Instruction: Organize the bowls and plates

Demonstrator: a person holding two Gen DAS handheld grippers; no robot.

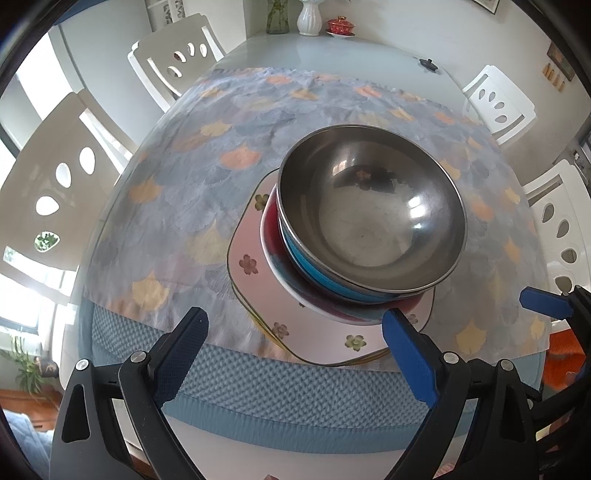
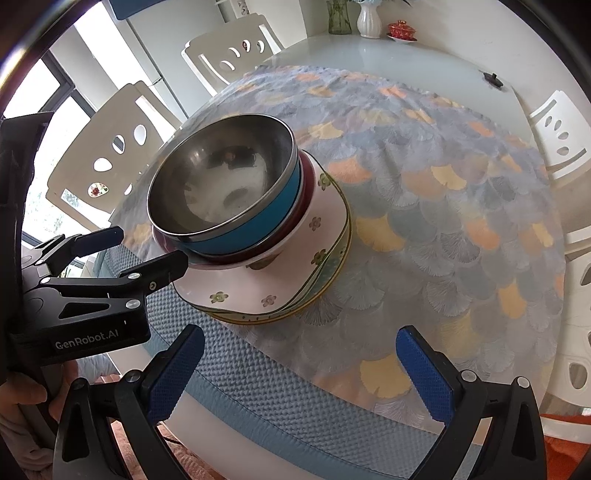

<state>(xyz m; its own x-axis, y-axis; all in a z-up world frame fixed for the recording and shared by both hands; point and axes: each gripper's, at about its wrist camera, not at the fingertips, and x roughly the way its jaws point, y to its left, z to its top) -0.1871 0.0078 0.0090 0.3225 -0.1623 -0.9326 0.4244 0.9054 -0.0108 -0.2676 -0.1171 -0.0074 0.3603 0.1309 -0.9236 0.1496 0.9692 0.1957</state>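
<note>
A steel bowl [image 1: 369, 214] [image 2: 221, 184] tops a nested stack: a blue-sided bowl [image 2: 255, 229], a red bowl [image 1: 271, 236] and a white flowered bowl [image 2: 325, 206]. The stack rests on a pile of pink square flowered plates [image 1: 258, 291] [image 2: 221, 291] near the table's front edge. My left gripper [image 1: 295, 332] is open just in front of the plates, nothing between its fingers. In the right wrist view the left gripper [image 2: 144, 249] comes in from the left, one fingertip [image 2: 177, 264] close to the plate rim. My right gripper [image 2: 301, 343] is open and empty, right of the stack.
A patterned cloth [image 2: 443, 184] over a blue woven mat [image 1: 258, 384] covers the round table. White chairs [image 1: 173, 59] [image 2: 557, 136] ring it. At the far edge stand a white vase [image 1: 308, 18], a green glass vase [image 1: 277, 16], a red lidded cup [image 1: 340, 26] and a small black knob [image 1: 428, 64].
</note>
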